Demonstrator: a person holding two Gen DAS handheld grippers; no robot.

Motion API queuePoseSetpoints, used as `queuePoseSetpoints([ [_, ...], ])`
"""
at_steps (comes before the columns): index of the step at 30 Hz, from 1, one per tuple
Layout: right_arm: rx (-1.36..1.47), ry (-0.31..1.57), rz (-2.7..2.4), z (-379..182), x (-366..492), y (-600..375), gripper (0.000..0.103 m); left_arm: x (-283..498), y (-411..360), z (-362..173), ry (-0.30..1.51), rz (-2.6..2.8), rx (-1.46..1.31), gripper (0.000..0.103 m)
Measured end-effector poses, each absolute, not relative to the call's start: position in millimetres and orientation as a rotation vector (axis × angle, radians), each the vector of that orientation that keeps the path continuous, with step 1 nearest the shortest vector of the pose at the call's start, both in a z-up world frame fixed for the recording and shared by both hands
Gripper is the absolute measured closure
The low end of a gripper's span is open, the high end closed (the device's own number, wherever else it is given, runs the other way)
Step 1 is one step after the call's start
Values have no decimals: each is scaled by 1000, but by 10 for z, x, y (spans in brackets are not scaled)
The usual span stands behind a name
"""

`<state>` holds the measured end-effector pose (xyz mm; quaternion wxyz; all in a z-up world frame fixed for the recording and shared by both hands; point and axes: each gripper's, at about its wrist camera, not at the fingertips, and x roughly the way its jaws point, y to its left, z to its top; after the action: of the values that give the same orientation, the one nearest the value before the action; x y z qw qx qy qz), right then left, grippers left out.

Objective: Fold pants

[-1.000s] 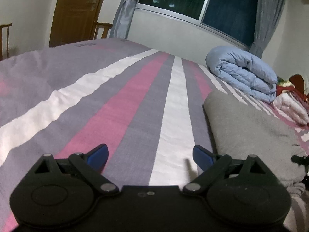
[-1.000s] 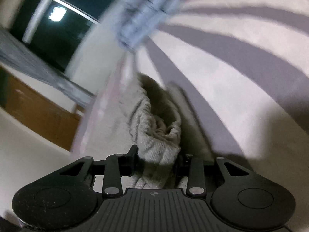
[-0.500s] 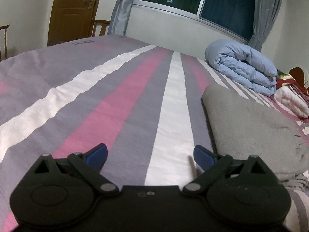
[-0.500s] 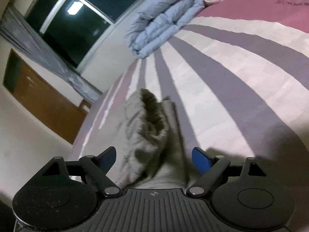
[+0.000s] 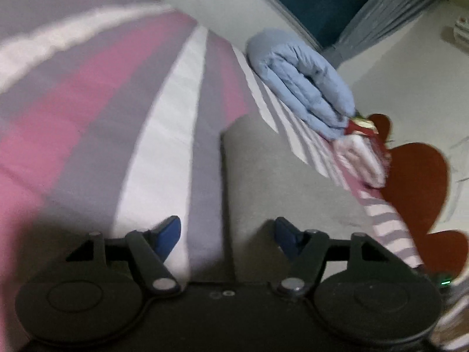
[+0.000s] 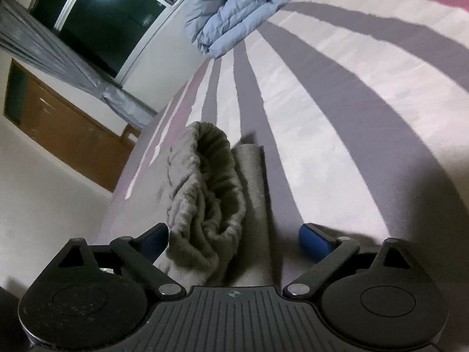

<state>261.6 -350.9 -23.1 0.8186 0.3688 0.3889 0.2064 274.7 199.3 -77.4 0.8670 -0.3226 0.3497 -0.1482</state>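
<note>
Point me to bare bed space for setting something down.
Free: the striped sheet left of the grey pants, and the stripes between pants and blue quilt. Crowded: the edge by the quilt and pink bedding.

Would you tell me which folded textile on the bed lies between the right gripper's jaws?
The grey pants, directly between the opening jaws of the right gripper; the blue quilt sits far off by the window.
</note>
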Motion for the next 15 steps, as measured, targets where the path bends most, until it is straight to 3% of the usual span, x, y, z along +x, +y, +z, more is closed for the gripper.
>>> queuePoseSetpoints([
  [9, 812, 906, 622, -351, 2923, -3338, 7, 3259, 2082, -1068, 861, -516, -802, 38],
  [11, 786, 924, 628, -351, 3009, -3237, 7, 3360, 2047, -1083, 866, -529, -804, 44],
  [12, 776, 922, 628, -357, 3033, -3208, 24, 3391, 2015, -1085, 867, -529, -799, 54],
  [13, 753, 926, 608, -366, 3071, -3176, 50, 3413, 1969, -1096, 868, -536, -795, 63],
  [15, 750, 933, 605, -397, 3112, -3161, 52, 3404, 1899, -1128, 850, -548, -800, 73],
])
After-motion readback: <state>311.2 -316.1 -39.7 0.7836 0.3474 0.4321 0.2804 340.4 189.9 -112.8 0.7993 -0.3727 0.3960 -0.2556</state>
